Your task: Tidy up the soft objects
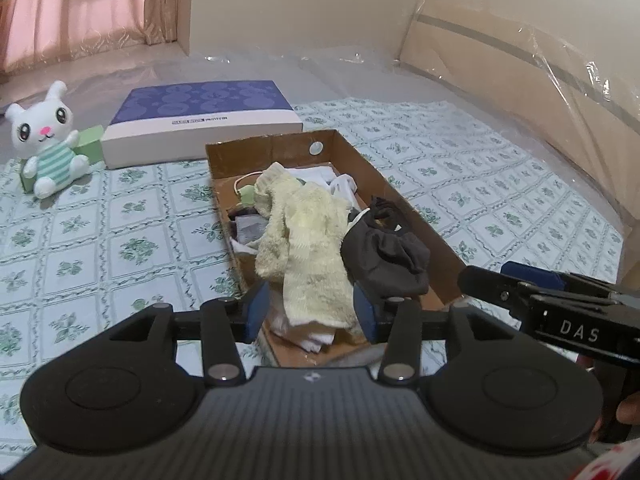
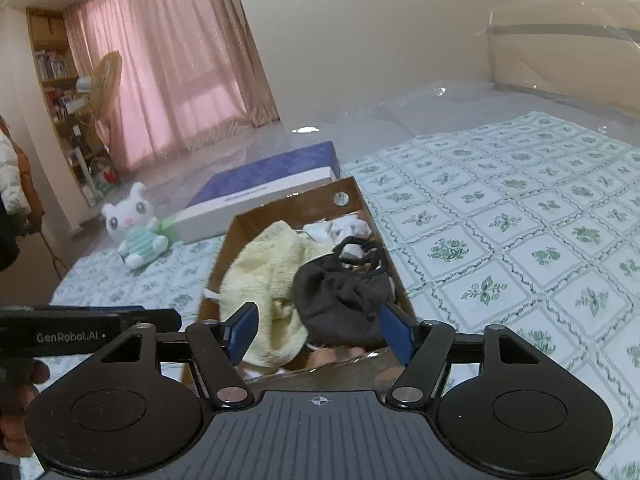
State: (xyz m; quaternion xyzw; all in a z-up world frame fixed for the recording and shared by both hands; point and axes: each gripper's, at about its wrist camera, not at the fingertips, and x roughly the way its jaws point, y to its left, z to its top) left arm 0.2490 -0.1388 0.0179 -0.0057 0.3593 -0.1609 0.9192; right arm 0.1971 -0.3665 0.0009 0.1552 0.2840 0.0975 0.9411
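An open cardboard box [image 1: 260,152] [image 2: 280,212] lies on the bed, holding soft items. A pale yellow fuzzy cloth [image 1: 308,232] [image 2: 264,272] drapes down its middle, a crumpled black cloth [image 1: 384,256] [image 2: 340,296] lies to its right, and white fabric [image 1: 336,180] [image 2: 344,228] sits at the far end. My left gripper [image 1: 311,314] hovers at the near end with the yellow cloth's end between its jaws, which stand apart without pinching it. My right gripper [image 2: 319,334] is open around the black cloth, not pressing on it.
A white plush rabbit [image 1: 48,144] [image 2: 136,232] in a green striped outfit sits left of the cardboard box beside a green block [image 1: 90,144]. A flat blue-and-white box [image 1: 200,120] [image 2: 260,184] lies behind. The floral sheet [image 1: 120,240] stretches around; a plastic-wrapped headboard [image 1: 520,60] stands right.
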